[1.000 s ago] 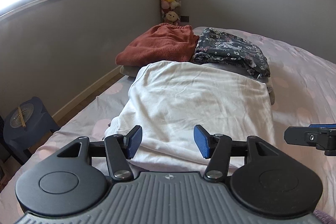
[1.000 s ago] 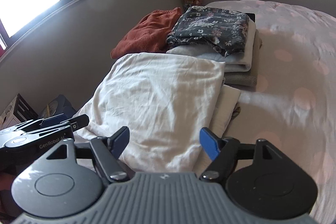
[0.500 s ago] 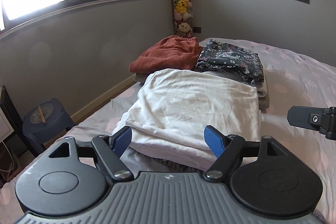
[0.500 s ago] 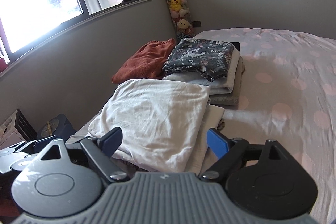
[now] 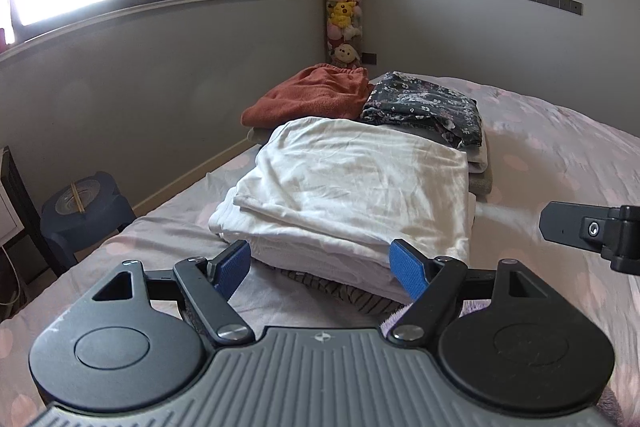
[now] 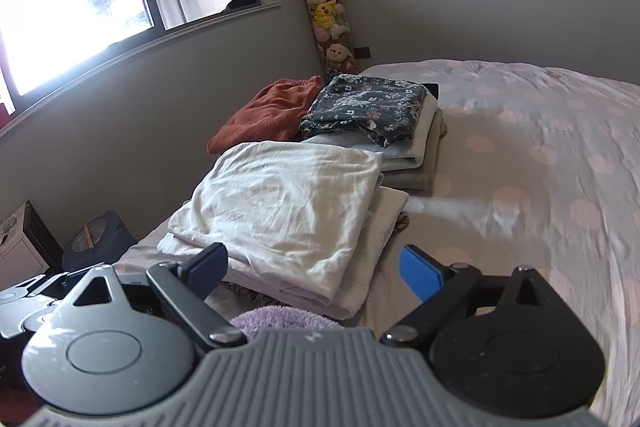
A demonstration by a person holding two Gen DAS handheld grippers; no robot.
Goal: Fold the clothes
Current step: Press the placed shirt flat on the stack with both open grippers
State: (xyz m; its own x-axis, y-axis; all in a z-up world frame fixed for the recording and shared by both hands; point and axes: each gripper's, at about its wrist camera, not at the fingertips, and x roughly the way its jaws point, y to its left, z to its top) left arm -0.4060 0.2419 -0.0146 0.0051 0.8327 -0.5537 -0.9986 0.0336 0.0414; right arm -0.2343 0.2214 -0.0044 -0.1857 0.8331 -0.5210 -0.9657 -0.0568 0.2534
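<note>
The folded white cloth lies mid-frame on the dotted bed — on top of a pile. The left gripper is spread wide, holding nothing. The right gripper is opening — nothing between its jaws.

The white cloth is thin, matt cotton with fine creases, lying on the smooth, dotted bedsheet — the rust garment behind looks fleecy and rough, the floral one smooth and flat-woven. Each tool is matt black plastic with ribbed grey housing, textured blue rubbery pads and shiny metal pivots — a fuzzy lilac fabric shows below.
</note>
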